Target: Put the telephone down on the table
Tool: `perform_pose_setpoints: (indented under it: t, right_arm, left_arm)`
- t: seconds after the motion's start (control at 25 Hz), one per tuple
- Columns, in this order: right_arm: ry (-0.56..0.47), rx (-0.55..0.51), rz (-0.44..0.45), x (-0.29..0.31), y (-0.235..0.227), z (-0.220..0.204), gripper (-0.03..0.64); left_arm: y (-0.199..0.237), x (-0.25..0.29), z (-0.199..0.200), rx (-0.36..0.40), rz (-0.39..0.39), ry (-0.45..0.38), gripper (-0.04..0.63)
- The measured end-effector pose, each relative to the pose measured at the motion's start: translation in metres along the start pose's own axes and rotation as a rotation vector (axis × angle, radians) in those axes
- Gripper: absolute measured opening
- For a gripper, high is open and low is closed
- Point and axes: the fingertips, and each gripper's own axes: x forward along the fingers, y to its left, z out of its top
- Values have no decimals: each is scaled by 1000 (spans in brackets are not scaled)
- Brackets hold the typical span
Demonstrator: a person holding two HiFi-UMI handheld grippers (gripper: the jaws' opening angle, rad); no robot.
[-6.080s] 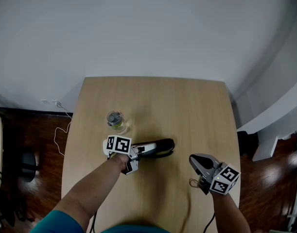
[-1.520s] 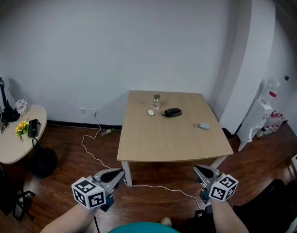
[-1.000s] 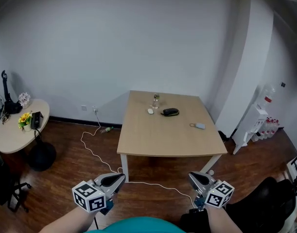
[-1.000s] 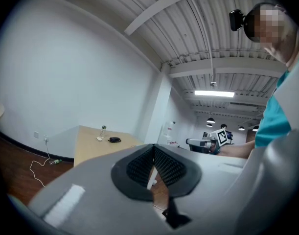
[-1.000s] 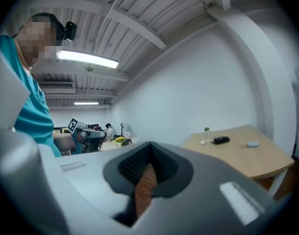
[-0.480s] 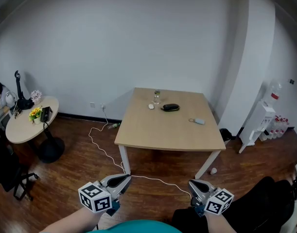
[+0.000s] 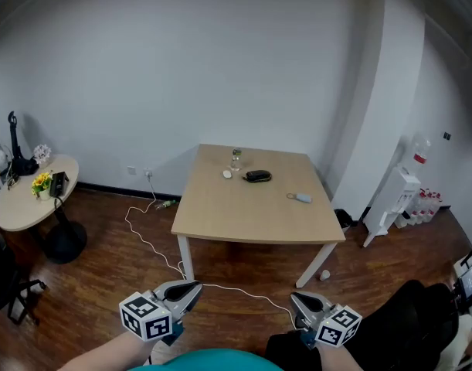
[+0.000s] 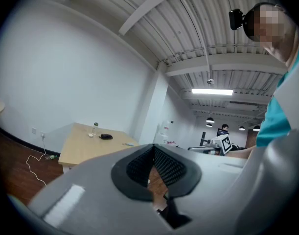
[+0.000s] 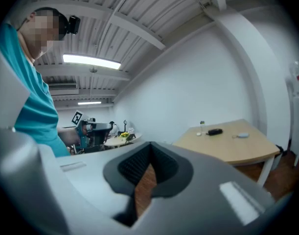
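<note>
The black telephone lies on the light wooden table across the room, near its far edge. It also shows small in the left gripper view as the telephone and in the right gripper view as the telephone. My left gripper and right gripper hang low over the wooden floor, far from the table. Both are shut with nothing between their jaws, as the left gripper and right gripper show close up.
On the table stand a small bottle, a white object and a pale blue-grey item. A white cable trails over the floor. A round side table stands at the left, a water dispenser at the right.
The left gripper once held the telephone on the table; now both grippers are empty and far back from it. Over the last second the table has shrunk a little more.
</note>
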Motion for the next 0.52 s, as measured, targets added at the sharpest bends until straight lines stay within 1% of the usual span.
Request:
perform_pose_setpoints:
  t: [0.24,0.52]
  right_arm:
    - [18,-17,7,14,12,4,2]
    - [17,-34,23,29,14,9,2]
  left_arm:
    - [8,-9,-2,-20,-11,-1,5]
    - [19,-9,6,-9,-12,-8,5]
